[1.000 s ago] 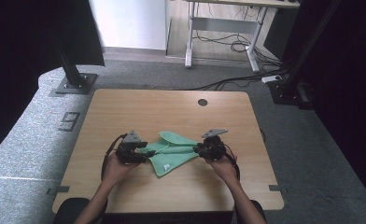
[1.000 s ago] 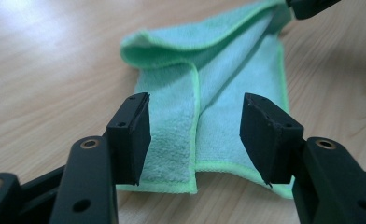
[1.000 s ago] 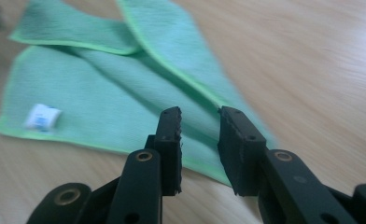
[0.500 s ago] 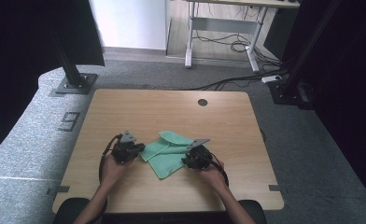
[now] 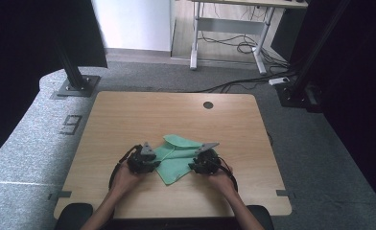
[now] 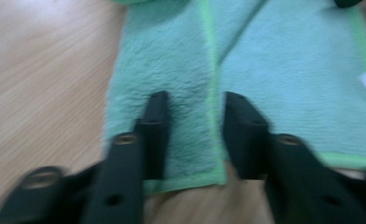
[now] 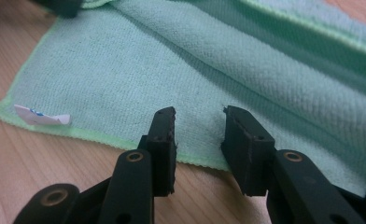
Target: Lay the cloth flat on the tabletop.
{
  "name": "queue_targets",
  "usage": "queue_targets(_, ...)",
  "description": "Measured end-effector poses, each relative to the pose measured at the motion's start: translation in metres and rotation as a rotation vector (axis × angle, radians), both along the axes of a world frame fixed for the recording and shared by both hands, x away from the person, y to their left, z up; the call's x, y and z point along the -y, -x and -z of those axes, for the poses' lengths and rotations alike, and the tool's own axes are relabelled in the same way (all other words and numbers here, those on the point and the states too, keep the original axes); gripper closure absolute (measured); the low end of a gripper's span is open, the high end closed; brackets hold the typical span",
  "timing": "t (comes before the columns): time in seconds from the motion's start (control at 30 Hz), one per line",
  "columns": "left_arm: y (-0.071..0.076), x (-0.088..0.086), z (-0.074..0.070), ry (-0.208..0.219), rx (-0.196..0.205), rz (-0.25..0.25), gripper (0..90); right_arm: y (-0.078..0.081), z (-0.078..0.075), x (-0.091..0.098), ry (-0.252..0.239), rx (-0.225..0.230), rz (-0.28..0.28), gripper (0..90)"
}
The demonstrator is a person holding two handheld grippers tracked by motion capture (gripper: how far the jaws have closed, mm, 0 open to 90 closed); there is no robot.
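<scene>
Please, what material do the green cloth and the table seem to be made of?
The green cloth looks like microfibre or terry: a short fuzzy pile, matte, with a stitched lighter green hem and a small white label at one edge. The table looks like wood-grain laminate or veneer: pale streaked grain, smooth, with a soft sheen; the pictures cannot tell which.

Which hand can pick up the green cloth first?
Probably the left. The left gripper already has a folded strip of the cloth between its jaws, which have just been closing. The right gripper sits over the cloth's edge with a gap and nothing pinched.
</scene>
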State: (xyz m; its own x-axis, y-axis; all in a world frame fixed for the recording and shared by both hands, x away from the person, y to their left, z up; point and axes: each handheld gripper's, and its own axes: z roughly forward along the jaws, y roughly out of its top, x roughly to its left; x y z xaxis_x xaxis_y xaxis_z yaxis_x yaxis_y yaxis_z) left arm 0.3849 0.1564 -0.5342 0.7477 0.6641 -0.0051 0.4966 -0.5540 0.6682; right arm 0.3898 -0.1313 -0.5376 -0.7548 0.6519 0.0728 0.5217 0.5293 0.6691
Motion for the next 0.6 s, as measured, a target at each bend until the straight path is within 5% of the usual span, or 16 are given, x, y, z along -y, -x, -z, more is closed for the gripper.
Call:
queue_targets(0.07,0.0,-0.005,-0.005,0.02,0.013,-0.015,88.7,0.0,0.0,0.002,-0.005,-0.001,-0.006,63.0)
queue_targets(0.1,0.0,-0.011,-0.012,0.062,0.024,-0.038,89.0,0.001,0.0,0.004,-0.007,-0.002,-0.013,63.0)
queue_targets(0.27,-0.001,-0.025,-0.023,0.108,0.066,-0.096,89.5,0.003,-0.001,0.01,0.011,-0.005,-0.024,63.0)
queue_targets(0.4,-0.007,-0.048,-0.025,0.132,0.046,-0.187,89.3,0.003,-0.002,0.017,0.028,-0.008,-0.025,63.3)
queue_targets(0.43,-0.012,-0.055,-0.02,0.111,0.0,-0.223,87.8,0.002,-0.002,0.023,0.031,-0.012,-0.012,63.3)
queue_targets(0.6,-0.013,-0.057,-0.015,0.123,0.016,-0.239,49.4,0.0,-0.004,0.032,0.054,-0.011,0.026,56.4)
